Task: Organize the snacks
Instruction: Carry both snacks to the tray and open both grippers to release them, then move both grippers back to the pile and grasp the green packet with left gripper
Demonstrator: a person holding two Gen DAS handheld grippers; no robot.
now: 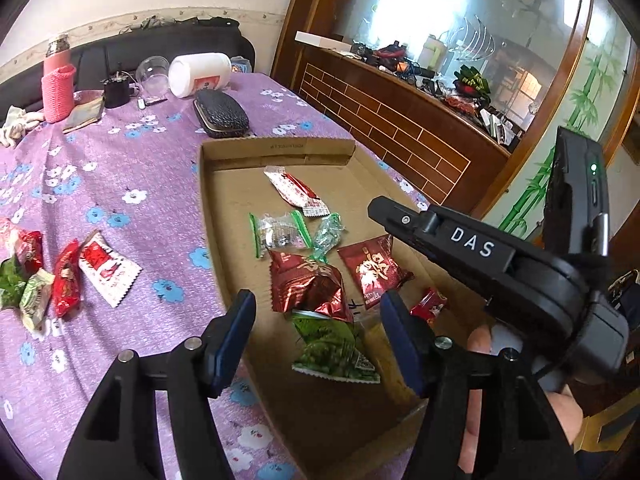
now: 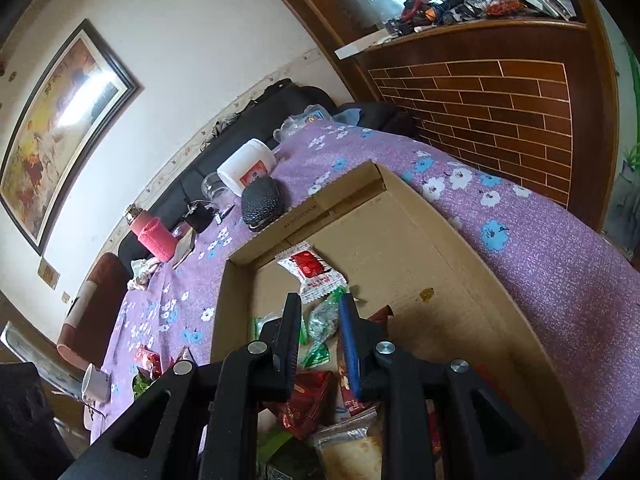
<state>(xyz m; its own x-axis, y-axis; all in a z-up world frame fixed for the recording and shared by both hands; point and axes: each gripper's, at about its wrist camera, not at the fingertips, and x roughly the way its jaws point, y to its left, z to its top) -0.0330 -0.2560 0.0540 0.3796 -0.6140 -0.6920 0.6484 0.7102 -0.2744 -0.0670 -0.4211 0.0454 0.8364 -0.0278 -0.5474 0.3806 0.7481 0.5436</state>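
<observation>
A shallow cardboard tray (image 1: 224, 216) lies on the purple flowered tablecloth (image 1: 132, 160). In it are a red-and-white packet (image 1: 296, 192), a clear packet with green ends (image 1: 278, 234), a green wrapper (image 1: 328, 232), two dark red packets (image 1: 308, 284) and a green packet (image 1: 336, 348). My left gripper (image 1: 320, 320) hangs open over the near end. The green packet lies below its gap, clear of both pads. My right gripper (image 2: 320, 312) hovers over the middle of the tray with its jaws only narrowly apart and nothing between them. More red, white and green packets (image 1: 66, 280) lie on the cloth to the left.
At the table's far end stand a pink bottle (image 1: 58, 84), a glass (image 1: 154, 74), a toppled white jar (image 1: 200, 74) and a black case (image 1: 220, 114). A wooden, brick-patterned partition (image 1: 400, 128) runs along the right. A white mug (image 2: 96, 382) sits near the left table edge.
</observation>
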